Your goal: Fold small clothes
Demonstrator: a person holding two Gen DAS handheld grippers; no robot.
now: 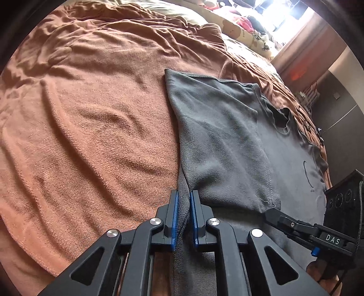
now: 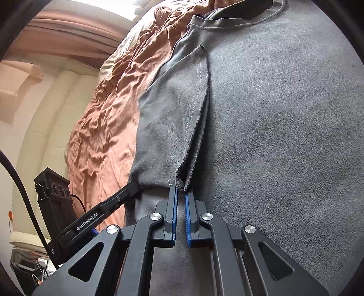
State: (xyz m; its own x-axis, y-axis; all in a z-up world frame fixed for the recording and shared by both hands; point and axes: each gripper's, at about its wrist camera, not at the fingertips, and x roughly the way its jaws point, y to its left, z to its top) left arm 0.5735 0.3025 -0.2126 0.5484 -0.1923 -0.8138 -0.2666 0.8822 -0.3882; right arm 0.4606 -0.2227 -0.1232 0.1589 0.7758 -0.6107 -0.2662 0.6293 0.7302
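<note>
A bed [image 1: 79,113] fills both views, covered by a rumpled orange blanket [image 1: 95,141]. On the blanket lies a grey T-shirt [image 1: 218,141], spread flat with its neckline [image 2: 238,19] at the far end; one side panel with its sleeve [image 2: 182,95] is folded inward over the body of the shirt, so a straight folded edge runs along the blanket. Pillows and scattered items [image 1: 245,29] sit at the head of the bed, below a bright window. The left tool [image 1: 183,200] has its blue-padded jaws drawn close together, clamped on a gathered ridge of the T-shirt's near edge at the fold line. The right tool [image 2: 180,193] has its jaws nearly together, pinching the lower corner of the folded panel where a loose thread shows. Each tool appears in the other's view, both gripping the same near hem, just beside one another.
</note>
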